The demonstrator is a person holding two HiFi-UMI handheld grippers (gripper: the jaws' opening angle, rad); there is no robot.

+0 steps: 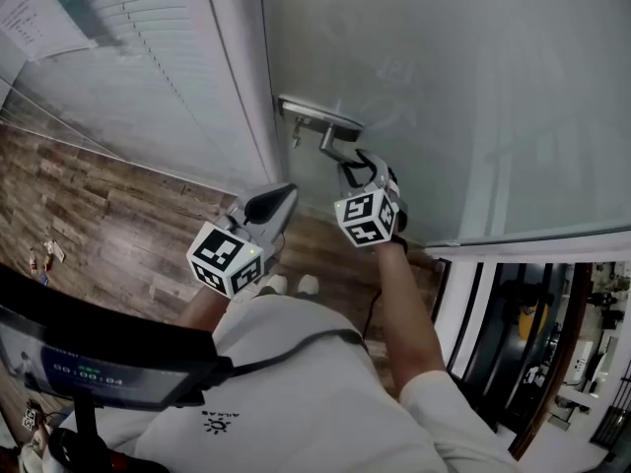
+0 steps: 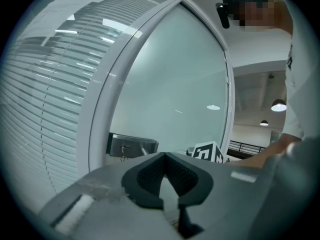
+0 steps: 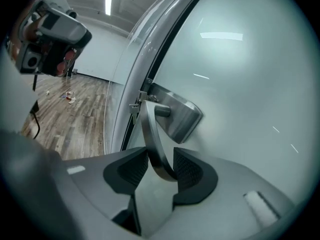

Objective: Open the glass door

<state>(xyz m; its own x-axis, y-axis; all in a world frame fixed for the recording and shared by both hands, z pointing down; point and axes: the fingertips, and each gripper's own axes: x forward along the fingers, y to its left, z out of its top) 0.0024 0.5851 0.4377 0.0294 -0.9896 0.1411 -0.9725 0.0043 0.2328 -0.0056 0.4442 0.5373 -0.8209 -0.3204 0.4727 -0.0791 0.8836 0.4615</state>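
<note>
**As the right gripper clamps the door handle, the left one hangs back, shut**

Because the glass door (image 1: 444,77) is frosted, nothing behind it can be made out, and its top and far side run out of every view. Seen from the head view, the right gripper (image 1: 347,164) hides its own jaws behind its marker cube (image 1: 367,217), and the end of the handle (image 1: 333,138) disappears under it. Print on the sheet of paper (image 1: 35,13) by the blinds (image 1: 138,57) is too small to read. Something small dangles under the metal plate (image 1: 317,116), too tiny to name. Whether the door has left its frame (image 1: 242,77) I cannot tell.

The right gripper view settles the grip. The curved steel handle runs down between the two dark pads (image 3: 131,171), and the jaws are partly closed on it, a pad against each side. The handle juts from the plate at the door's edge, just beside the frame.

The left gripper (image 1: 284,195) hangs just left of the right one, near the frame and above the wooden floor (image 1: 99,205). Its jaws are clenched together with nothing between them, and it touches neither the door nor the handle.
</note>
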